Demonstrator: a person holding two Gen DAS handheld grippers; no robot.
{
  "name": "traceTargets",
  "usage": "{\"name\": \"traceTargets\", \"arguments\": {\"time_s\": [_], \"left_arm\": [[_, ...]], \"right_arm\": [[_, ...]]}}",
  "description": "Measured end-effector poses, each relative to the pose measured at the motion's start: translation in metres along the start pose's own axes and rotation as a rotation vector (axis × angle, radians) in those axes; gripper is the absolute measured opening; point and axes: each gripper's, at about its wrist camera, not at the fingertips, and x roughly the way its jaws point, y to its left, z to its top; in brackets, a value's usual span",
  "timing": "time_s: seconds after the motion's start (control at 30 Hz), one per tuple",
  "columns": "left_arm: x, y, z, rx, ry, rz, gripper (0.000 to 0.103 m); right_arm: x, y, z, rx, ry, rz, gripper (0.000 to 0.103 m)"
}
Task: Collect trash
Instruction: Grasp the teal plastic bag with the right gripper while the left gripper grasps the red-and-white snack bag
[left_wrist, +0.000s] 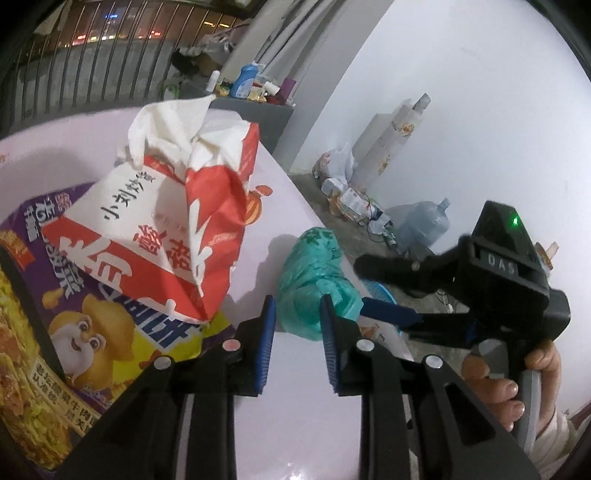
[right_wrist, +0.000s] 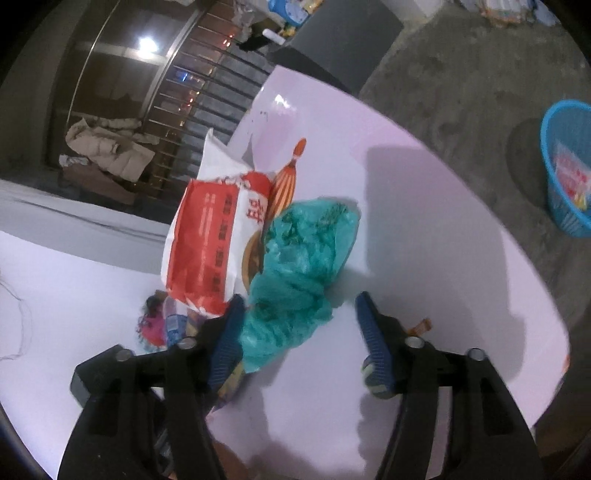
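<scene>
1. Tabletop (right_wrist: 424, 229): white and glossy, carrying all the loose trash; slippery enough, probably, for a bag to skate away under a glancing push.
2. Red-and-white paper bag (left_wrist: 159, 229): crumpled, leaning on a purple noodle wrapper (left_wrist: 74, 332), touching the green bag's far side; could snag and get dragged along.
3. Green plastic bag (right_wrist: 295, 273): task's nearest piece, limp, lying mid-tabletop between the right tongs' (right_wrist: 301, 332) spread-apart blue pads, left pad touching it. Risk: pinching only a thin fold and slipping out on lifting.
4. Blue basket (right_wrist: 569, 166): down on the floor past the tabletop edge, well apart; a long carry, with dropping possible.
5. Left tongs (left_wrist: 297, 325): released, holding nothing, hovering near the green bag; could crowd the right tongs.
</scene>
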Motion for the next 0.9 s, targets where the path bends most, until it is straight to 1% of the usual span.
{"name": "traceTargets", "arguments": {"time_s": [0.13,0.37,0.47,0.53,0.6,0.63,0.77,0.83,0.87,0.9], "left_arm": [[-0.011,-0.003,0.000,0.021,-0.031,0.017,0.023],[-0.032,0.009,0.004,0.046,-0.091,0.128,0.025],[-0.031,0.014,0.008,0.043,-0.096,0.159,0.025],[-0.029,0.018,0.011,0.032,-0.101,0.172,0.031],[-0.028,0.020,0.012,0.019,-0.108,0.185,0.043],[-0.025,0.022,0.013,0.010,-0.103,0.186,0.044],[-0.012,0.027,0.019,-0.008,-0.089,0.172,0.044],[-0.007,0.028,0.021,-0.016,-0.092,0.168,0.044],[-0.004,0.029,0.023,-0.019,-0.095,0.166,0.038],[-0.001,0.029,0.025,-0.017,-0.095,0.164,0.026]], "right_arm": [[0.011,0.000,0.003,0.009,0.016,-0.014,0.066],[0.021,0.006,0.003,-0.027,0.046,-0.036,0.066],[0.027,0.013,0.005,-0.053,0.059,-0.039,0.066],[0.030,0.015,0.006,-0.077,0.066,-0.044,0.066],[0.033,0.018,0.006,-0.091,0.072,-0.044,0.065],[0.033,0.018,0.007,-0.100,0.073,-0.045,0.065],[0.034,0.018,0.010,-0.113,0.084,-0.026,0.061],[0.034,0.016,0.012,-0.110,0.090,-0.007,0.056],[0.034,0.016,0.012,-0.109,0.092,0.001,0.055],[0.033,0.015,0.013,-0.110,0.094,0.010,0.051]]}}
